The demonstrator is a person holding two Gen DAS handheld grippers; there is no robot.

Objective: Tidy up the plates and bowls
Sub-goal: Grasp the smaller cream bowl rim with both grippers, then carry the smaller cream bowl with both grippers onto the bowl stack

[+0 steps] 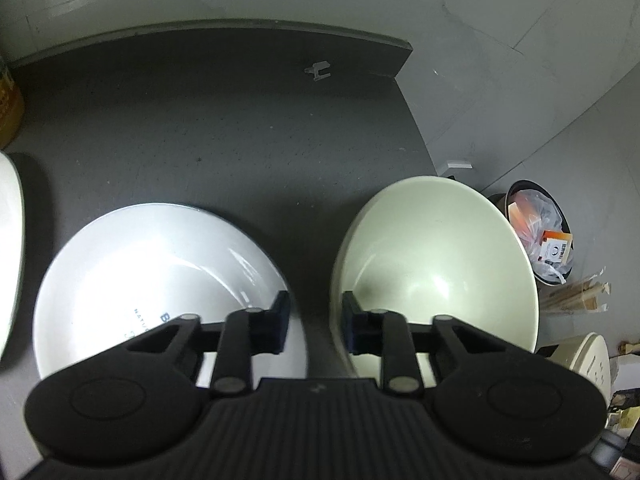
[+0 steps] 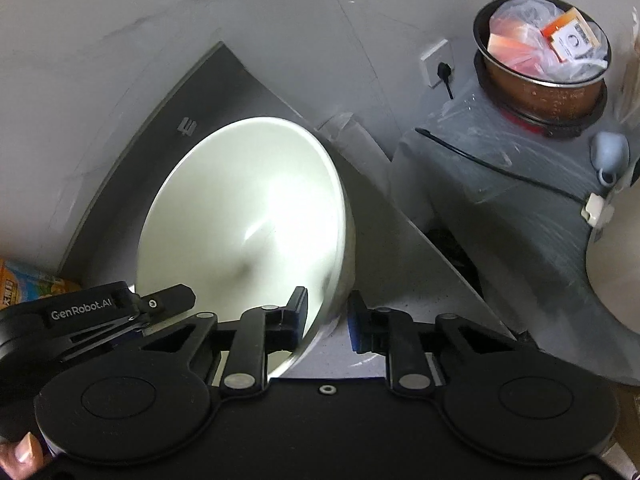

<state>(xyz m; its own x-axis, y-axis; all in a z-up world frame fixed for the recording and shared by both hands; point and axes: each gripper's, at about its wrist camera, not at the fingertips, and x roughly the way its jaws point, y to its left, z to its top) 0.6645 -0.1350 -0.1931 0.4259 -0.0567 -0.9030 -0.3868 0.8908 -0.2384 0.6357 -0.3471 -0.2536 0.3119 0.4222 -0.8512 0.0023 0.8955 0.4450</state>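
1. In my left wrist view the left tongs sit low at centre, their pads well apart, with nothing but bare dark desk between them. I judge they grip nothing.
2. The white plate lies lower left, the pale green bowl lower right; each pad overlaps one rim.
3. In my right wrist view the right tongs straddle the near rim of that bowl. Whether the pads already pinch it, I cannot tell.
4. Risk: the bowl looks tilted and sits near the desk's right edge, so a thin rim pinch could slip and let it swing or drop.
5. Risk: the left tongs show at the left of the right view, just beside the bowl; the two tools could knock together.
6. Beyond the desk edge a full waste bin stands upper right.
7. Another pale dish peeks in at the left edge.
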